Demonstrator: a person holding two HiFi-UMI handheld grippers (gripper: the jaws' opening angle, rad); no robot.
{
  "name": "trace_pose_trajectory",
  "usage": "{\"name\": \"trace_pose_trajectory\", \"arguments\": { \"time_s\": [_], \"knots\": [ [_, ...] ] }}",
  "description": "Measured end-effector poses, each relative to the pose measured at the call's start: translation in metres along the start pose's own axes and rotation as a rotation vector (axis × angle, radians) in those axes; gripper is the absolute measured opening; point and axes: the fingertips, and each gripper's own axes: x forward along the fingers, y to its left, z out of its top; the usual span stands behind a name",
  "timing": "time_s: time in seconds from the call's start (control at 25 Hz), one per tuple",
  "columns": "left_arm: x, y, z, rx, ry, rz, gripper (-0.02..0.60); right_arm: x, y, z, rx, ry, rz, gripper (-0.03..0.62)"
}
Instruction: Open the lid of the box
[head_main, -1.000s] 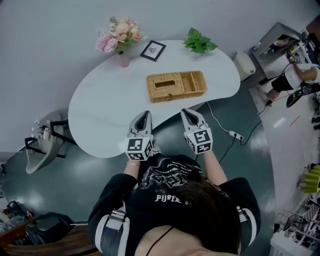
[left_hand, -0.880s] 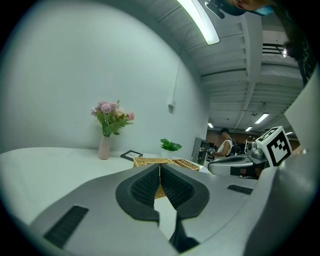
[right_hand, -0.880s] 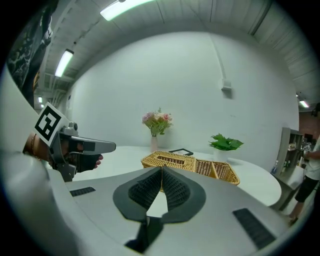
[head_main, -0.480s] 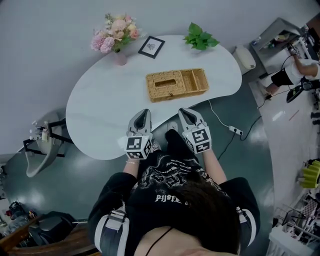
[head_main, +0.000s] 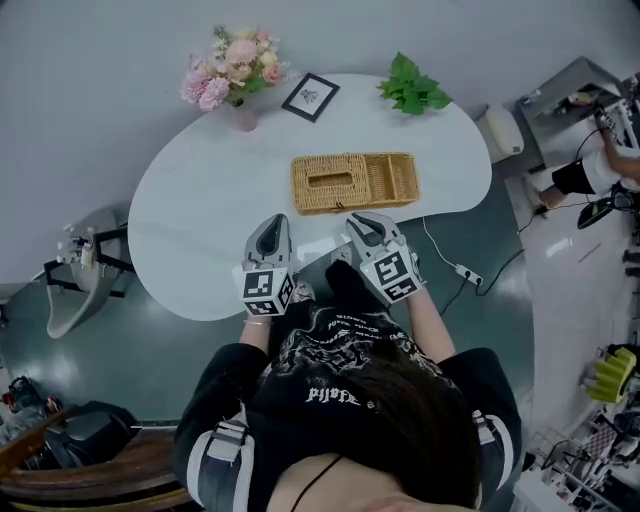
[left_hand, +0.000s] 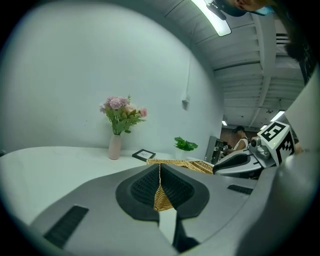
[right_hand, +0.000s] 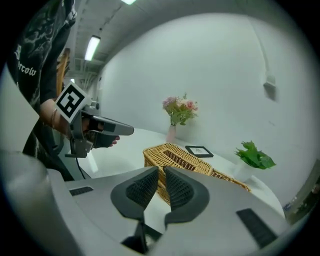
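**Head view:** The wicker box sits mid-table on the white table, long side toward the person. Its slotted lid is on, covering the left part. The right part is an open compartment. The left gripper and right gripper are held over the near table edge, short of the box and touching nothing. The right one is angled in toward the box front, which is judged a staging pose before the reach. The flower vase, picture frame and plant are set along the far edge, well apart from the box and out of the approach path.

**Left gripper view:** The jaws are clenched tip to tip and nothing is grasped. The wicker seen in the gap under the tips is the box behind them, not a held thing. This gripper is judged idle, perhaps kept to steady the box.

**Right gripper view:** The jaws are opening, a narrow gap is seen, and nothing is between them. The box's near corner lies ahead, in line with the gap. The opening is judged to be for taking the lid's edge.

**Differences between views:**
- The layout and the lid's partial coverage are shown only from the head.
- Jaw state is readable only in the gripper views.
- The lid slot and box wall are shown low-angle in the right gripper view.
- In the left gripper view the box is a thin edge-on strip.
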Motion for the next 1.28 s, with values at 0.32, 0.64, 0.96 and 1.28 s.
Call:
{"name": "trace_pose_trajectory", "arguments": {
  "time_s": [0.32, 0.64, 0.96, 1.28],
  "knots": [
    [0.022, 0.015, 0.008, 0.001, 0.003, 0.071, 0.025, 0.024, -0.006, -0.002, -0.154, 0.068, 0.14, 0.092],
    [0.039, 0.024, 0.007, 0.027, 0.027, 0.094, 0.025, 0.042, -0.01, -0.006, -0.258, 0.129, 0.192, 0.106],
    [0.043, 0.03, 0.006, 0.029, 0.033, 0.112, 0.025, 0.047, -0.007, -0.006, -0.321, 0.163, 0.266, 0.038],
    [0.046, 0.035, 0.002, 0.018, 0.048, 0.128, 0.025, 0.049, -0.011, -0.002, -0.331, 0.189, 0.328, 0.035]
  ]
}}
